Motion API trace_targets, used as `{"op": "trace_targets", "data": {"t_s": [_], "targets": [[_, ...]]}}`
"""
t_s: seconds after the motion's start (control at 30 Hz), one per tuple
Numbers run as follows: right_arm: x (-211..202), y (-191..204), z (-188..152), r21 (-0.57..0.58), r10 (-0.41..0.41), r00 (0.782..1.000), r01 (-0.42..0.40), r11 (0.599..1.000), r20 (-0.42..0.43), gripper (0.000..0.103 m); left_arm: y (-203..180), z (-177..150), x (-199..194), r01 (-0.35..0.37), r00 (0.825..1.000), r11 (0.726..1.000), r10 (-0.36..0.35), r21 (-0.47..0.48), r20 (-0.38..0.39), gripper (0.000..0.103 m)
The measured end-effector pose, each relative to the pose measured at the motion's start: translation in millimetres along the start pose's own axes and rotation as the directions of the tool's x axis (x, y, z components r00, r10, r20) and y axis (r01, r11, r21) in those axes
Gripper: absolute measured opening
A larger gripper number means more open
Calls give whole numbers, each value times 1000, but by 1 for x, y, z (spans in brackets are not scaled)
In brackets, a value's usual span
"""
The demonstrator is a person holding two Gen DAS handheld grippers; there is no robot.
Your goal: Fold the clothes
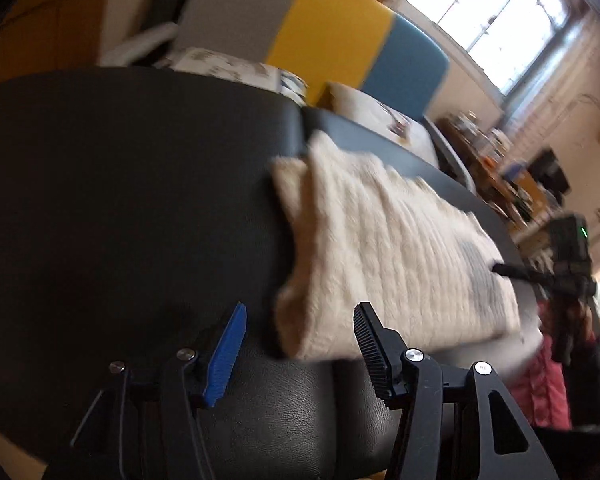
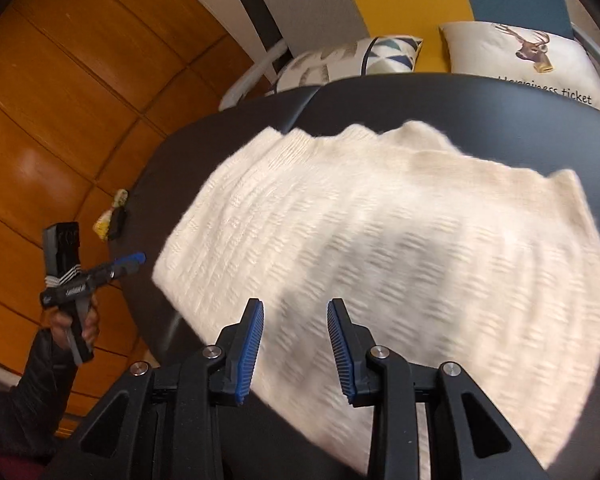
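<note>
**Both claws released above a cream knit on the dark table**

The cream ribbed knitted garment (image 2: pixel 380 240) lies flat, folded into a long band, on the round black leather-look table (image 2: pixel 228 152); in the right wrist view the right gripper (image 2: pixel 296 344) hangs over its near part, jaws parted with only air between the blue ribbed pads, touching no cloth; in the left wrist view the left gripper (image 1: pixel 300 356) stands released too, jaws wide, with the band's near end just ahead and showing between its fingers, no pad pressing on it.

The garment's long axis runs, in the right view, from the table's left side down towards the lower right; its far long edge is wavy, and a corner sticks up at the right; in the left view the same band stretches away from the claw towards the right, where the other gripper's tip reaches in over its far end.

Bare table lies open left of the band and along its far side; beyond the far rim sit two printed cushions (image 2: pixel 532 60) on a grey, yellow and blue seat (image 1: pixel 332 32); wooden panelling (image 2: pixel 60 120) stands left of the table.
</note>
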State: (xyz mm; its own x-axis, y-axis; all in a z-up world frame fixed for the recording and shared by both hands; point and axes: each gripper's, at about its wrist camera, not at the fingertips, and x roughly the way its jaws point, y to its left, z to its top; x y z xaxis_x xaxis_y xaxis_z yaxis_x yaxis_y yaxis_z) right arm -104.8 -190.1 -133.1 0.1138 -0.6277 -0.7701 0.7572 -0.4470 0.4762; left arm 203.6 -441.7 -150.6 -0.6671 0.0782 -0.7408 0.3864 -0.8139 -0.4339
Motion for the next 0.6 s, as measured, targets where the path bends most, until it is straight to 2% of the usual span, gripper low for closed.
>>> {"op": "trace_targets", "data": {"t_s": [0.13, 0.17, 0.2, 0.27, 0.3, 0.4, 0.5, 0.53, 0.6], "targets": [[13, 4, 2, 13, -35, 999, 36, 999, -22, 33, -7, 6, 31, 38, 999, 999, -37, 13, -37, 54], [16, 1, 2, 22, -47, 999, 47, 999, -28, 33, -9, 7, 37, 18, 998, 999, -16, 27, -53, 48], [18, -2, 1, 32, -57, 998, 58, 998, -33, 33, -10, 5, 39, -12, 998, 999, 14, 40, -61, 37], [22, -9, -1, 45, -82, 996, 84, 995, -45, 33, -10, 3, 40, -43, 997, 998, 45, 46, -58, 32], [25, -14, -2, 56, -81, 995, 84, 995, -49, 32, -10, 2, 39, -54, 997, 997, 57, 47, -57, 26], [30, -26, -5, 95, -60, 997, 65, 993, -54, 31, -17, -5, 36, -82, 994, 995, 86, 63, -64, 23], [23, -29, -7, 101, -42, 999, 45, 994, -35, 31, -18, -3, 26, -83, 995, 996, 84, 35, -51, 28], [21, -29, -8, 103, -36, 999, 39, 994, -29, 31, -12, 2, 21, -65, 997, 998, 65, -3, -40, 44], [16, -31, -10, 106, -25, 1000, 27, 994, -16, 33, 4, 14, 10, 3, 1000, 995, -4, -103, -9, 54]]}}
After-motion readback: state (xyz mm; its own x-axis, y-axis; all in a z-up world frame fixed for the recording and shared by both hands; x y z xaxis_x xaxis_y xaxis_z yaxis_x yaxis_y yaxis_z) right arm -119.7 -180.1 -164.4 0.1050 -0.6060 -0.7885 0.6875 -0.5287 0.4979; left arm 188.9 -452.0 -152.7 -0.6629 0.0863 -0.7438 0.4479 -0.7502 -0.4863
